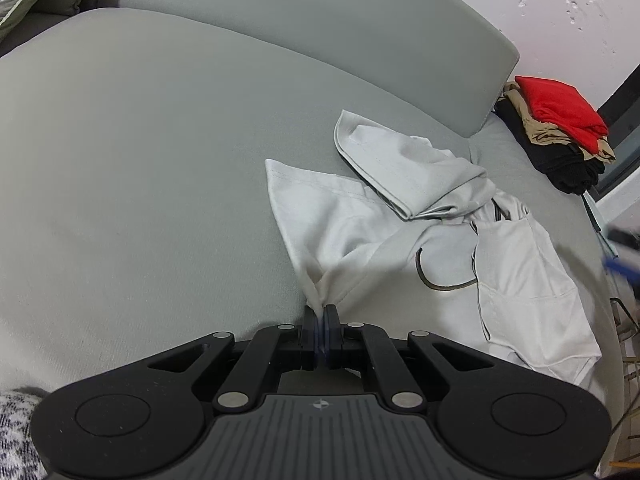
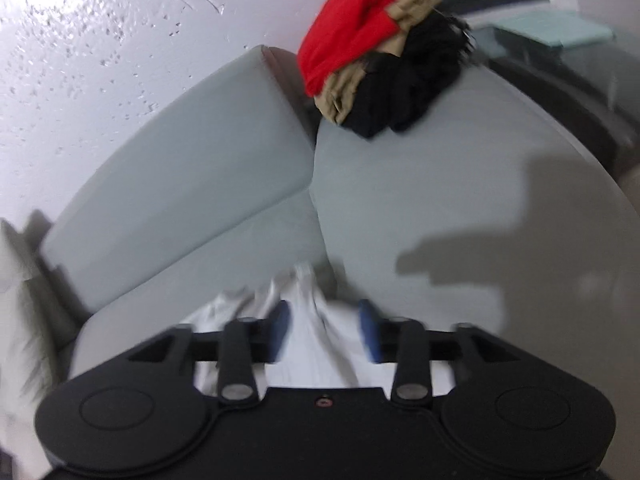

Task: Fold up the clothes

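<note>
Here, left gripper (image 1: 320,316) clamped on a bunched corner of the white garment (image 1: 420,240), spread rumpled across the grey sofa (image 1: 140,160). Right gripper (image 2: 325,320) parted, blurred white cloth lying between the 2 fingers, apparently untouched.

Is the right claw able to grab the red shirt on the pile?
Probably yes: the right claw is open, and only bare sofa cushion lies before the red shirt, though white cloth lies between its fingers.
</note>
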Demonstrator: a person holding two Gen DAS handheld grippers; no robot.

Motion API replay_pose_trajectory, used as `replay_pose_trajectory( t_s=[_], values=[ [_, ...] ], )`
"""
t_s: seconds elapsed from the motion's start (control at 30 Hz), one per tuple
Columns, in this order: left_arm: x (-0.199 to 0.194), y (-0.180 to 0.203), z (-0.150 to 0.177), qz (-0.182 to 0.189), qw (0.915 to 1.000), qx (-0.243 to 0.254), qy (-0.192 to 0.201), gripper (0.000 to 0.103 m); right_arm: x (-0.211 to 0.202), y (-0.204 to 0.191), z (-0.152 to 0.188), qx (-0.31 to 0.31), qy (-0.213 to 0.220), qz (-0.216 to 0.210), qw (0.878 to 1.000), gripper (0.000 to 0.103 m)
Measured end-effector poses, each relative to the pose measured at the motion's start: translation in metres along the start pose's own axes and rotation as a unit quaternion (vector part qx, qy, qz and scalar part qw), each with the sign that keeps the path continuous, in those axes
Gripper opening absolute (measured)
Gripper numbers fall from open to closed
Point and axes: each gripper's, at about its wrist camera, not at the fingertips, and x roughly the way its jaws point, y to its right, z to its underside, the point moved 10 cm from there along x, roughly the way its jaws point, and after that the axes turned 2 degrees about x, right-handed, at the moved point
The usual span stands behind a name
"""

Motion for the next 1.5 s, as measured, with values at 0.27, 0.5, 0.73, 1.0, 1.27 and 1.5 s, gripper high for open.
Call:
replay_pose_trajectory(
  t_s=[0.27, 0.5, 0.73, 1.0, 1.27, 1.5],
  values=[
    [0.0, -0.004, 0.005, -0.002, 0.9999, -0.013, -0.003, 0.005, -0.05, 0.081, 0.075, 0.06, -0.066, -0.017, 0.996, 0.047],
    [0.002, -0.006, 0.005, 0.001, 0.9998, -0.018, -0.005, 0.005, -0.017, 0.101, 0.094, 0.116, -0.078, -0.029, 0.99, 0.041],
    [0.006, -0.009, 0.006, 0.012, 0.9995, -0.028, -0.004, 0.008, 0.015, 0.101, 0.091, 0.063, -0.051, -0.012, 0.997, 0.029],
    [0.006, -0.008, 0.006, 0.045, 0.998, -0.044, -0.004, 0.014, 0.019, 0.094, 0.091, 0.047, -0.052, -0.084, 0.994, 0.01],
    [0.03, 0.025, 0.002, 0.088, 0.9958, 0.008, -0.022, 0.034, 0.04, 0.089, 0.086, 0.056, -0.052, -0.096, 0.992, 0.01],
    [0.026, 0.012, 0.003, 0.105, 0.9923, -0.058, -0.028, 0.002, 0.034, 0.09, 0.082, 0.082, -0.046, -0.075, 0.993, 0.003]
  ],
)
